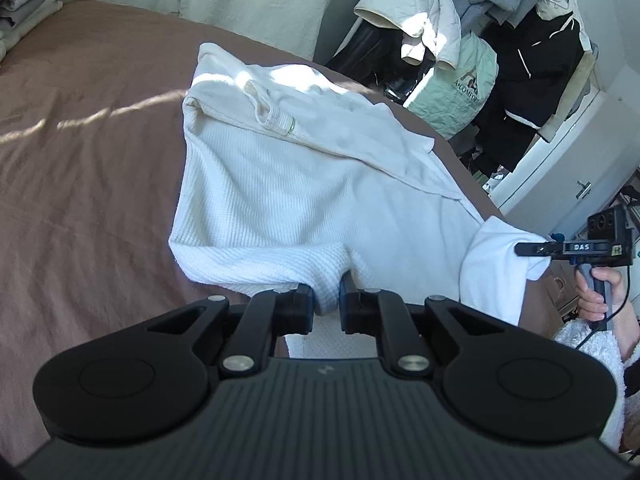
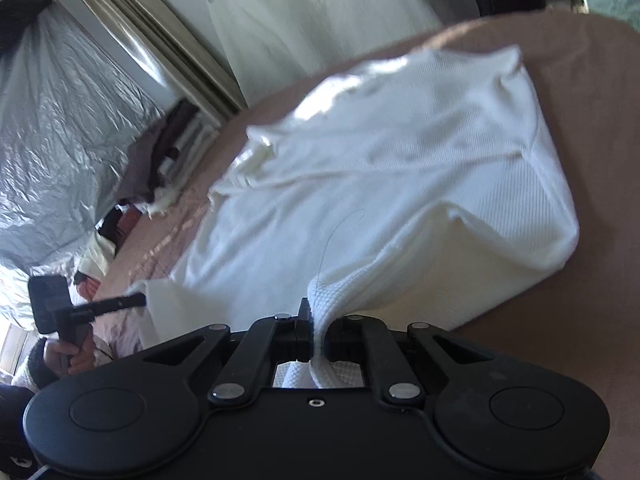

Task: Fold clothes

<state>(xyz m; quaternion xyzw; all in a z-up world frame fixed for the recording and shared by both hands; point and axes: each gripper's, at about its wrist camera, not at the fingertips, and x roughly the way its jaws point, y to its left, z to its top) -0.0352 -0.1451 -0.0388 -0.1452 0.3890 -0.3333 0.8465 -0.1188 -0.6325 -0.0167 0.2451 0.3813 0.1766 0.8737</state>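
A white shirt (image 1: 304,184) lies spread on a bed with a brown cover (image 1: 88,160). The cloth has a bumpy waffle feel to its look, and sun falls across the far part near the collar (image 1: 268,108). Most of the shirt rests flat on the bed, but the near edge is pulled up at two spots.

The left gripper (image 1: 326,304) is closed tight on a bunch of the shirt's near edge. The cloth is squeezed between its two black fingers and pokes out behind them too. From this spot the shirt rises in a soft hump.

The right gripper (image 2: 318,336) is also shut on the shirt, pinching a thin fold of the same white cloth (a long dark hair lies on the cloth just above it). In the left wrist view you can see this gripper off to the right side, near the edge of the bed, with a corner of the shirt hanging from its tip. A hand (image 1: 600,292) holds its grey handle, and a fluffy white sleeve (image 1: 592,348) covers the arm.

Past the bed there is a rack piled with coats and jackets (image 1: 480,40), some dark and some pale. A stack of folded things (image 2: 176,148) sits at the far corner of the bed by the wall. Shiny silver sheeting (image 2: 52,140) hangs at the side.
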